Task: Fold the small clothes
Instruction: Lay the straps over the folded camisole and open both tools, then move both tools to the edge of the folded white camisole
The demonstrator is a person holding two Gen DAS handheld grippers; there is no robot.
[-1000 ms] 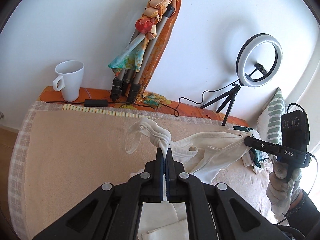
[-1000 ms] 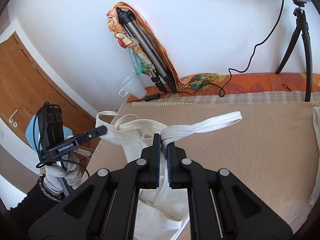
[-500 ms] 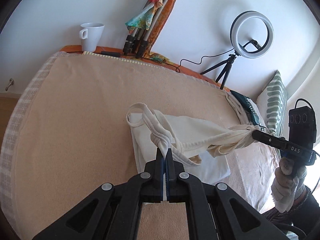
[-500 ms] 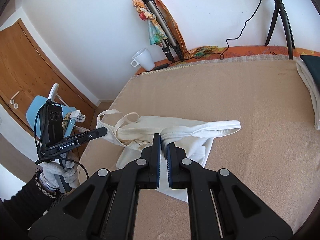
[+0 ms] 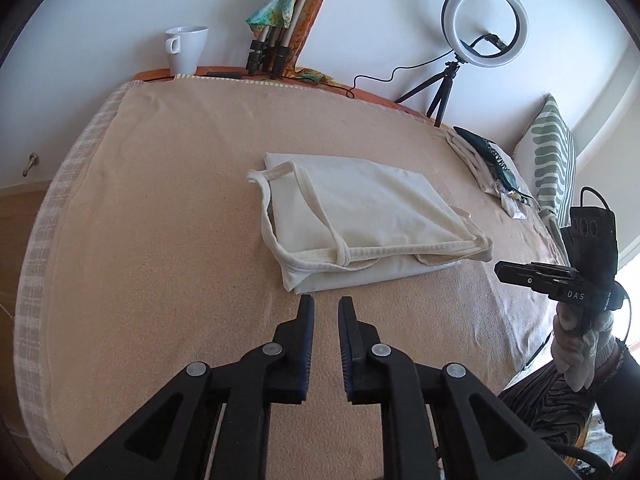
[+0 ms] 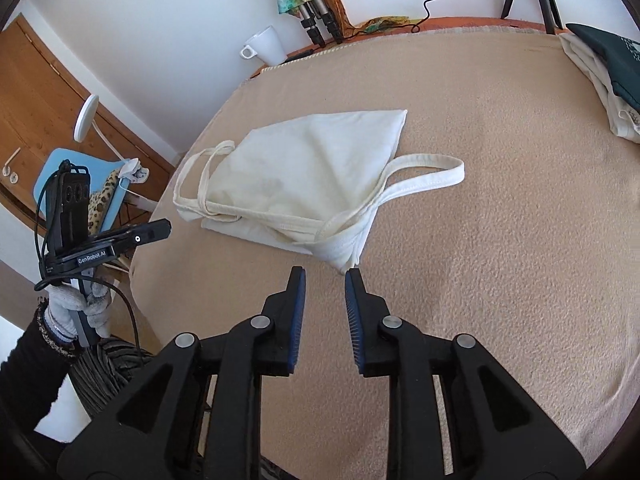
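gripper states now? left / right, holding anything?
Left gripper: open, holding nothing, just short of the folded white garment.
Right gripper: open, holding nothing, at the garment's near corner.

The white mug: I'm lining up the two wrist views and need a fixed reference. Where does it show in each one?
Left wrist view: the white mug stands upper left, at the far edge of the bed by the wall.
Right wrist view: the white mug sits top, left of centre, tilted by the lens.
Shared landmark: the folded tripod wrapped in a scarf, just right of the mug.
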